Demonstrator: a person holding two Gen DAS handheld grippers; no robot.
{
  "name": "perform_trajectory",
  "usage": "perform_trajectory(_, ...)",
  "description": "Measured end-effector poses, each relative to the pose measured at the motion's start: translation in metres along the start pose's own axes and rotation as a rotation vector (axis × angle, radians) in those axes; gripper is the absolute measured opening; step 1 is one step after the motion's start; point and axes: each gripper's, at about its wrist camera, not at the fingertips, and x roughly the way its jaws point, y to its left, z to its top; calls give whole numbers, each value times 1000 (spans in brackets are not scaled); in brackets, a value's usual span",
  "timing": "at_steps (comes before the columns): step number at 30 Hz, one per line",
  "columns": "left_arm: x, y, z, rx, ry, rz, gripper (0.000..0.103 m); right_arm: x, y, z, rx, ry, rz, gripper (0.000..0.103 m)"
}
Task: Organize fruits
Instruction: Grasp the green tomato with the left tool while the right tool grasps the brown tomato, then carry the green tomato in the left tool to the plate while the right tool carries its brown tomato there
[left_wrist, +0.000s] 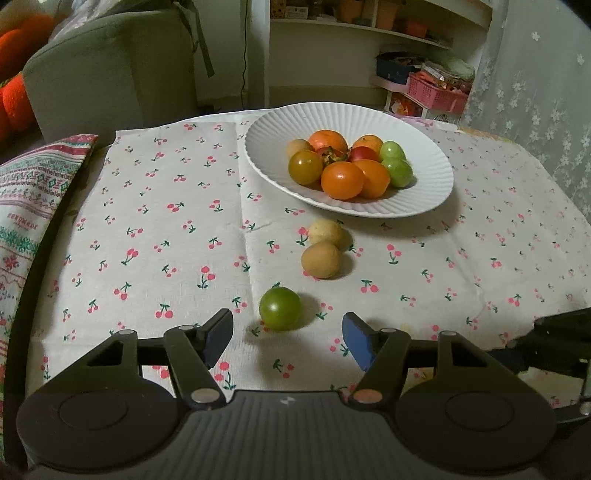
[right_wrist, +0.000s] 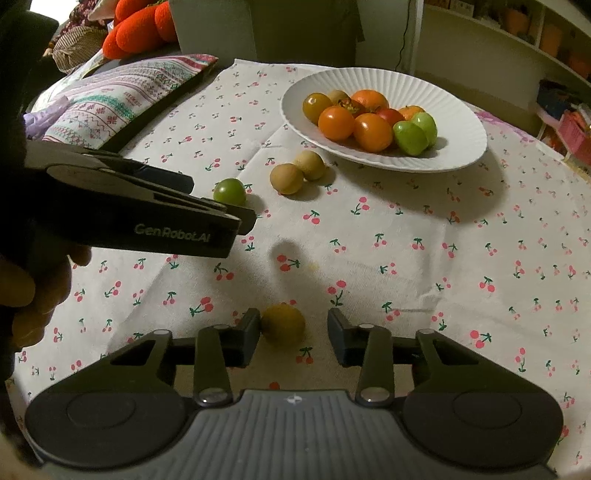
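In the left wrist view we see our left gripper (left_wrist: 287, 338) low in the frame with its fingers apart and a green tomato (left_wrist: 280, 308) on the cherry-print tablecloth (left_wrist: 166, 229) just ahead of the gap, neither blue pad touching it. Above it, near the centre of the frame, two pale tan fruits (left_wrist: 320, 259) lie touching each other, and beyond them in the upper middle stands the white ribbed plate (left_wrist: 266, 136) heaped with orange, red and green fruit. In the right wrist view our right gripper (right_wrist: 293, 326) sits at the bottom centre with a yellow fruit (right_wrist: 284, 324) between its fingers; the left pad touches it while the right pad stands clear, so the fingers are apart and not clamped. The left gripper reaches in from the left edge of that view, and a patterned cushion (right_wrist: 110, 99) lies at the upper left.
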Motion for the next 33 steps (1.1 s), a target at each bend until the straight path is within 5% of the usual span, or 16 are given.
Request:
perform_trajectory(8,6,0,-1,17,8,-18,2,-4,-1,2,3,-20,-7,23)
perform_trajectory(17,2,1,0,16,-10,-47,2,-14,-11,6,30,-61,-16,23)
perform_trajectory(23,5,3,2,-18,-23,-43,32,-17,-15,7,41,-69,-23,23)
perform_trajectory(33,15,0,2,43,-39,-26,23,-20,-21,9,61,-91,-38,23)
